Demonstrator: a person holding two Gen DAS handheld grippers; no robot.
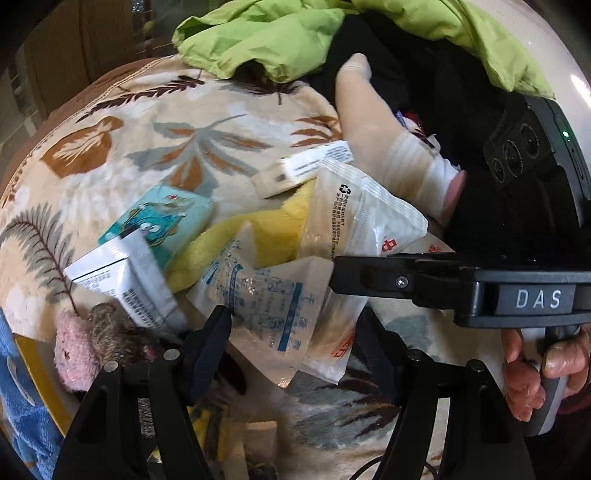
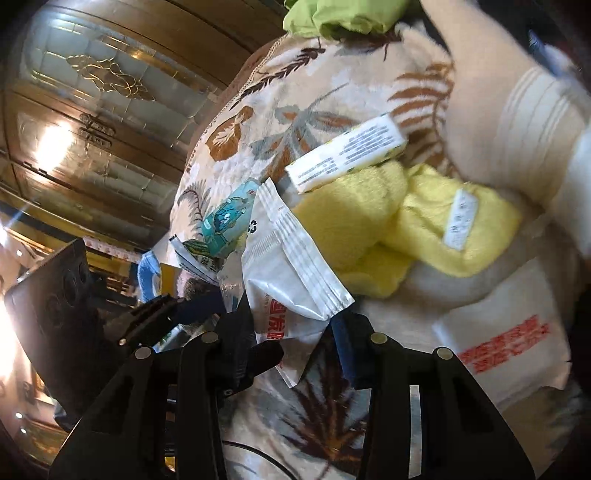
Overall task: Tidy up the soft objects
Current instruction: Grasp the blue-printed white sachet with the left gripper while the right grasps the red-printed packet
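Observation:
A heap of soft things lies on a leaf-patterned blanket (image 1: pixel 147 122). My left gripper (image 1: pixel 295 328) is open around a clear packet with blue print (image 1: pixel 266 302), fingers on either side of it. My right gripper (image 2: pixel 291 332) is open, with the corner of a white foil pouch with red print (image 2: pixel 288 269) between its fingers; it also shows in the left wrist view (image 1: pixel 354 273). A yellow towel (image 2: pixel 369 236) lies under the packets. A beige sock (image 1: pixel 373 125) lies above the heap, and a pink fluffy sock (image 1: pixel 74 354) at lower left.
A teal cartoon tissue pack (image 1: pixel 166 218), a white box (image 1: pixel 303 166), a white sachet (image 1: pixel 125 280) and a white bag with red print (image 2: pixel 509 339) lie in the heap. Green and black clothes (image 1: pixel 295 33) are piled behind. A wooden glass cabinet (image 2: pixel 92 110) stands at left.

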